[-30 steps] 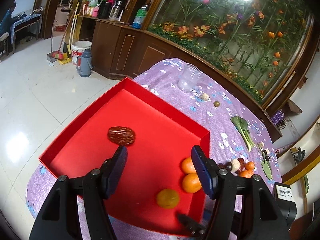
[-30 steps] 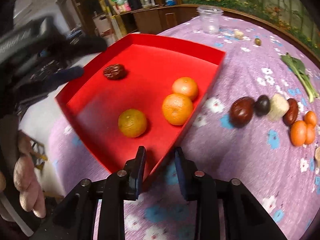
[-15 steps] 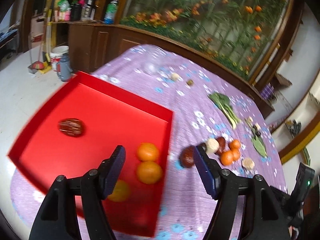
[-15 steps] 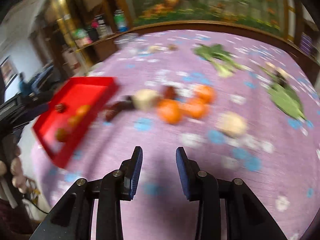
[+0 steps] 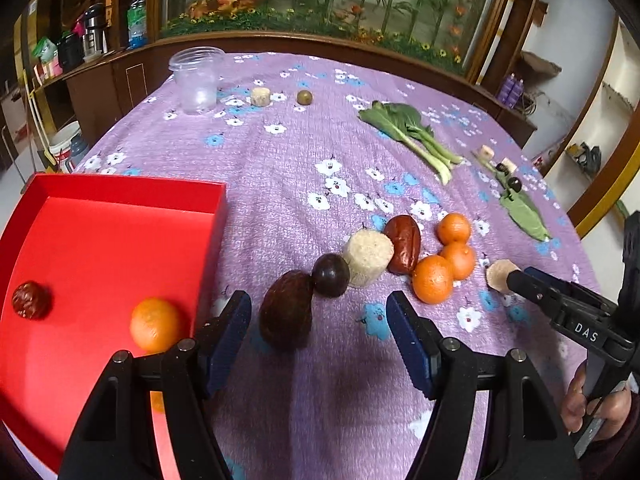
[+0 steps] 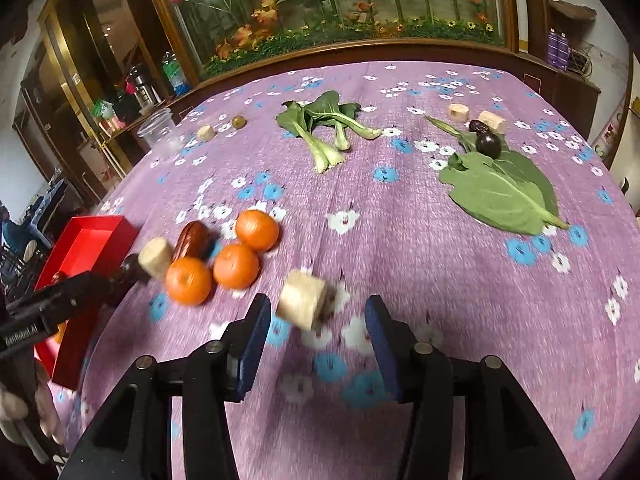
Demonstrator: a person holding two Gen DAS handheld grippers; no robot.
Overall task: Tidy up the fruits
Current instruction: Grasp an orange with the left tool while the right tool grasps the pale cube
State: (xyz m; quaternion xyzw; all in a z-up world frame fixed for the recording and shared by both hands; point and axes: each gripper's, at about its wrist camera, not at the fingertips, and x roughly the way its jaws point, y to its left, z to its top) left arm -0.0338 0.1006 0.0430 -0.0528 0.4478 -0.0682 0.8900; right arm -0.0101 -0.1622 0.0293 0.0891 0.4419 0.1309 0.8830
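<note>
Two grippers over fruit on a purple table [image 5: 280,152].
Left gripper [image 5: 318,320] jaws wide, empty; right gripper [image 6: 318,322] jaws have just been opening, around a pale chunk [image 6: 302,298].

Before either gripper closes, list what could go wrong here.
1. The left gripper frames the dark brown fruit, which touches the round dark fruit; closing might knock that one rolling.
2. The right gripper, jaws just opened, lines up on a pale cylinder chunk, possibly not a fruit for the red tray.
</note>
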